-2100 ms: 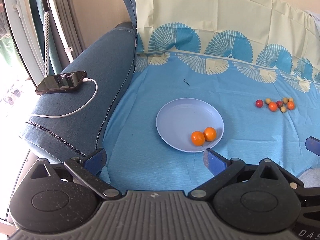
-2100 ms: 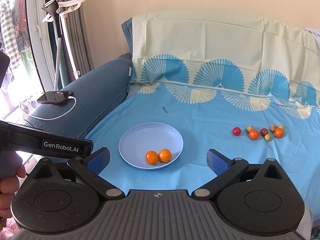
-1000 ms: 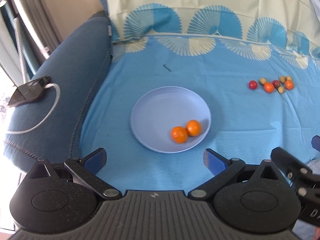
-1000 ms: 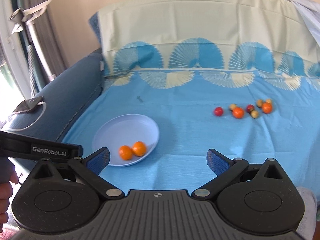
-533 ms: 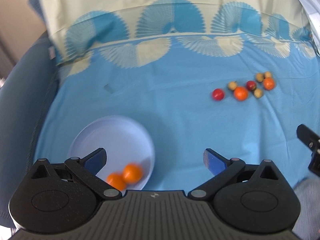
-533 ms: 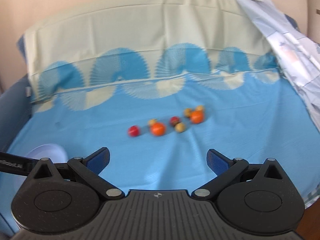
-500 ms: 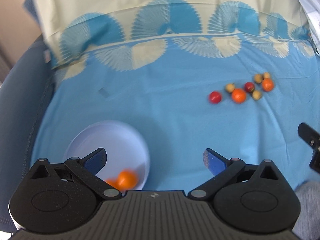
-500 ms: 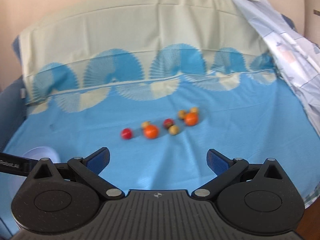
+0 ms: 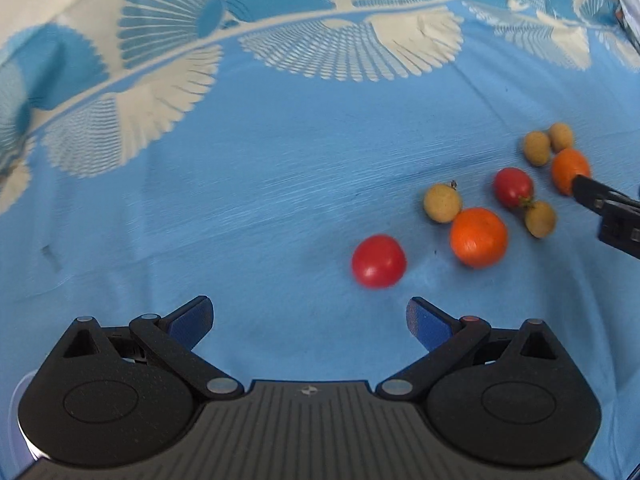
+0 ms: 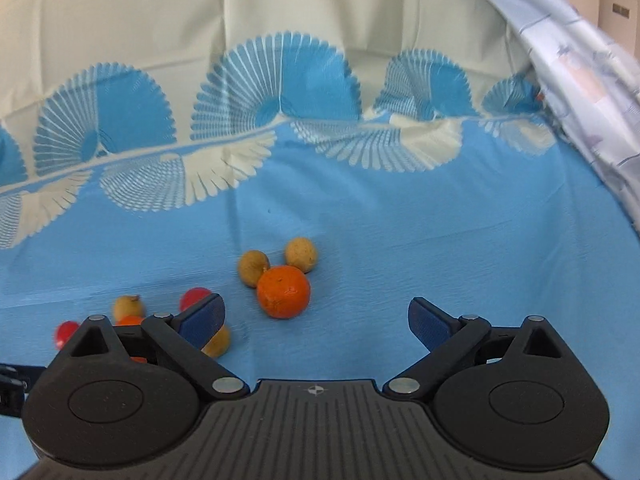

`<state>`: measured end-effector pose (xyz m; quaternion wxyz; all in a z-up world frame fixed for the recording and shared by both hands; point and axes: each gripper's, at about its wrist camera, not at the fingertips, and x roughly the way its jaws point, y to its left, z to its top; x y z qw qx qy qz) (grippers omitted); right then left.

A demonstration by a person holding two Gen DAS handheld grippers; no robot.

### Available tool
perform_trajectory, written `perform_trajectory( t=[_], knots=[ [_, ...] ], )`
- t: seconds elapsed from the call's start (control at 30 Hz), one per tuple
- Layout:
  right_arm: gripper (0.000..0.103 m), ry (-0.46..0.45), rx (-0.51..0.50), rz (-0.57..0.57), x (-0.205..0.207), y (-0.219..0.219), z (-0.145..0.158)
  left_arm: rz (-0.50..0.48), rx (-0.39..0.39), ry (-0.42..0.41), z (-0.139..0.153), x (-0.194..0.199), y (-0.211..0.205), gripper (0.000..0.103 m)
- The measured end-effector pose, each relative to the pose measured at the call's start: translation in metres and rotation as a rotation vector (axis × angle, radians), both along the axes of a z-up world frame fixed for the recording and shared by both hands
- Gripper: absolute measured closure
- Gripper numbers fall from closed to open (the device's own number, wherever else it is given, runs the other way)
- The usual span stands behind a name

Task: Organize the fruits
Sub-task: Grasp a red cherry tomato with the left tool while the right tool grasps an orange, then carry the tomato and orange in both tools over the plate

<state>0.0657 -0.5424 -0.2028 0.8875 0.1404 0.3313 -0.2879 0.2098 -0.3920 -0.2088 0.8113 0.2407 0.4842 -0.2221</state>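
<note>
Both tongs now sit close over the loose fruit instead of back by the plate: the left tongs (image 9: 308, 316) just short of a tomato (image 9: 378, 261), the right tongs (image 10: 316, 320) just short of an orange (image 10: 283, 293).

Ahead of the black, blue-padded left gripper (image 9: 308, 320) lie a red tomato (image 9: 378, 261), an orange tangerine (image 9: 478, 237) and tan longans (image 9: 442, 203) on a sky-blue sheet (image 9: 240, 200) printed with cream-and-blue fan shapes.
</note>
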Motion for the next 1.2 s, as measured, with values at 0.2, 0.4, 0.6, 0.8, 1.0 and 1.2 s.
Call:
perform_trajectory(
  t=[0.2,0.4,0.6,0.8,1.0,1.2],
  knots=[
    [0.013,0.056,-0.007,0.025,0.031,-0.012,-0.030,-0.008,-0.064,0.006,-0.007,0.009,-0.011,0.012],
    [0.065,0.047,-0.033,0.053,0.022,-0.002,-0.017,-0.009,-0.143,0.047,0.007,0.001,-0.004,0.071],
    [0.065,-0.013,0.001,0.001,-0.014,0.010,0.013,0.014,-0.170,0.026,0.046,-0.024,0.026,0.071],
    [0.065,-0.111,-0.004,0.035,-0.068,0.048,0.072,0.060,-0.184,-0.005,0.105,-0.070,0.083,0.071],
    [0.065,-0.192,-0.007,0.134,-0.117,0.117,0.123,0.099,-0.185,-0.055,0.154,-0.120,0.150,0.071],
    [0.065,-0.214,0.040,0.278,-0.157,0.193,0.152,0.140,-0.209,-0.088,0.182,-0.166,0.222,0.071]
  ],
)
